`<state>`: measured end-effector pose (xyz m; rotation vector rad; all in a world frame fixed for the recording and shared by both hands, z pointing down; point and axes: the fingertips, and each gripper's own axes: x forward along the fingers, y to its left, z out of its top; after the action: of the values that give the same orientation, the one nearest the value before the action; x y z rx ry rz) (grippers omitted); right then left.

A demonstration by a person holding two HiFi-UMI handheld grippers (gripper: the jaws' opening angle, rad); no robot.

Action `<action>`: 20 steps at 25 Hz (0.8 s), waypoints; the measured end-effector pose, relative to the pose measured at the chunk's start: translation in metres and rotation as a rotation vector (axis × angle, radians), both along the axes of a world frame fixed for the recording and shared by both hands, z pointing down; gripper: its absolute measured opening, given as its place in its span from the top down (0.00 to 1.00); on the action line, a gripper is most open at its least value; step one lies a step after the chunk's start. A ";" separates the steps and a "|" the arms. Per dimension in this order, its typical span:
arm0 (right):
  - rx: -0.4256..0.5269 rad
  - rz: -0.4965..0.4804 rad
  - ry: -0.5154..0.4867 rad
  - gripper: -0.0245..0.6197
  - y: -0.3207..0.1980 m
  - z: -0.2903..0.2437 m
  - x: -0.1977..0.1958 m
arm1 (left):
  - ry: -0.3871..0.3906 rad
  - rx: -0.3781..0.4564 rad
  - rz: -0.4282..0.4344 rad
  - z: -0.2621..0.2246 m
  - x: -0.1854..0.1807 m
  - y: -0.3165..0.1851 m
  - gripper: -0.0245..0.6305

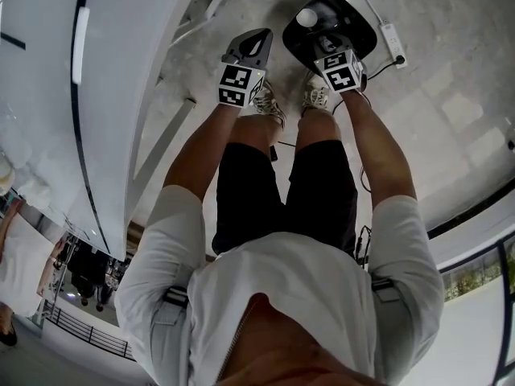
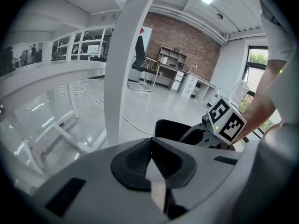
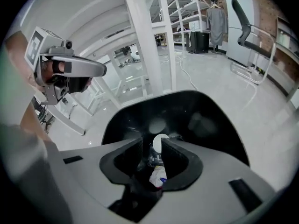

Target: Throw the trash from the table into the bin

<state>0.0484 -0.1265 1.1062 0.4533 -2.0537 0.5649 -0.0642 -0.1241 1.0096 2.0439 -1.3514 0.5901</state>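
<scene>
The black bin (image 1: pixel 358 24) stands on the floor in front of the person's feet, with a white round piece of trash (image 1: pixel 306 17) inside it. My right gripper (image 1: pixel 325 45) hangs over the bin's mouth. Its jaws stand partly apart, and a crumpled white wrapper (image 3: pixel 158 176) sits loosely in the gap between them, above the bin (image 3: pixel 210 120). My left gripper (image 1: pixel 256 45) is beside the bin on its left, shut on a thin white paper scrap (image 2: pixel 156 183). In the left gripper view the bin (image 2: pixel 170 129) lies just ahead.
The white table (image 1: pixel 121 95) runs along the left, its slanted legs (image 1: pixel 173 127) reaching the floor near my left gripper. A white power strip (image 1: pixel 393 43) with a cable lies right of the bin. A white post (image 2: pixel 126 64) stands close ahead of the left gripper.
</scene>
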 end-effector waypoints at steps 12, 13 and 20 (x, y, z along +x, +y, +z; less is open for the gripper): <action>0.101 0.117 -0.061 0.86 -0.030 -0.155 0.026 | 0.017 0.046 -0.015 -0.120 0.018 -0.014 0.95; 0.113 0.140 -0.076 0.89 -0.033 -0.175 0.028 | 0.019 0.054 -0.020 -0.136 0.019 -0.015 0.95; 0.196 0.207 -0.145 0.95 -0.043 -0.330 0.043 | 0.055 0.109 -0.039 -0.261 0.033 -0.016 0.95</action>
<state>0.0912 -0.1697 0.7763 0.7672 -2.2267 0.5332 -0.0313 -0.1404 0.7489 2.0991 -1.4158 0.4491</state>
